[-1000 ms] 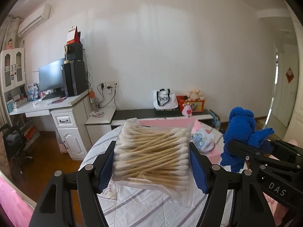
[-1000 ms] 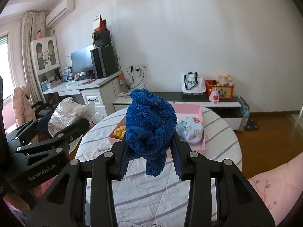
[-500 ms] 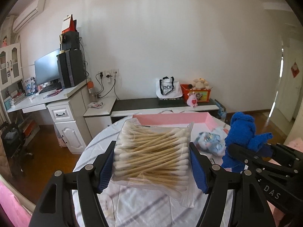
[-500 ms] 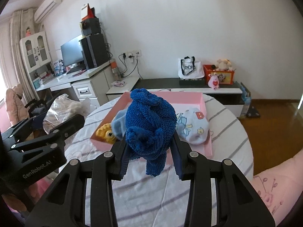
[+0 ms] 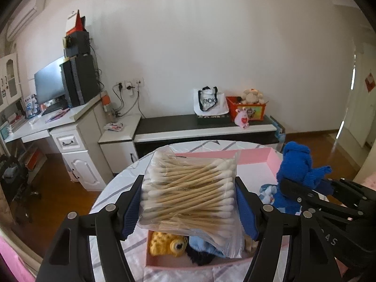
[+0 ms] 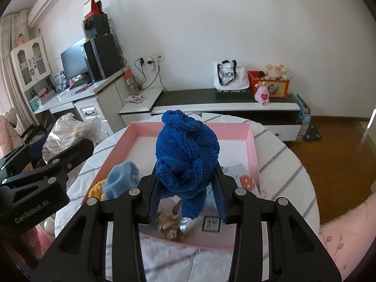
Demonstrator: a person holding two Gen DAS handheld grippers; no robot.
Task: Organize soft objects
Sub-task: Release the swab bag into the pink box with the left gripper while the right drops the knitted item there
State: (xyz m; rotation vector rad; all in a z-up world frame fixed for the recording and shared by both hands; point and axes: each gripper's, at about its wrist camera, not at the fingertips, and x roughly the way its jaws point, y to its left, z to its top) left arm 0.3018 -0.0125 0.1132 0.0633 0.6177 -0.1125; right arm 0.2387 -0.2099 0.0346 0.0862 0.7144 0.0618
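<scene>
My left gripper [image 5: 189,199] is shut on a clear bag of cotton swabs [image 5: 188,188], held above the near left part of a pink tray [image 5: 260,156]. My right gripper [image 6: 186,188] is shut on a blue knitted cloth [image 6: 188,150], held above the tray's [image 6: 150,129] near middle; the cloth also shows in the left wrist view [image 5: 296,171]. In the tray lie a yellow knitted toy [image 5: 164,244], a light blue sock [image 6: 122,179], a patterned baby cloth [image 6: 244,178] and a brown item [image 6: 169,225].
The tray sits on a round table with a striped white cloth [image 6: 289,162]. A desk with a monitor [image 5: 49,84] stands at the left, a low cabinet [image 5: 206,127] along the back wall. Pink bedding [image 6: 340,242] lies at the near right.
Both grippers have moved forward and tilted down over the pink tray, each still holding its item. The tray's contents have come into view below them.
</scene>
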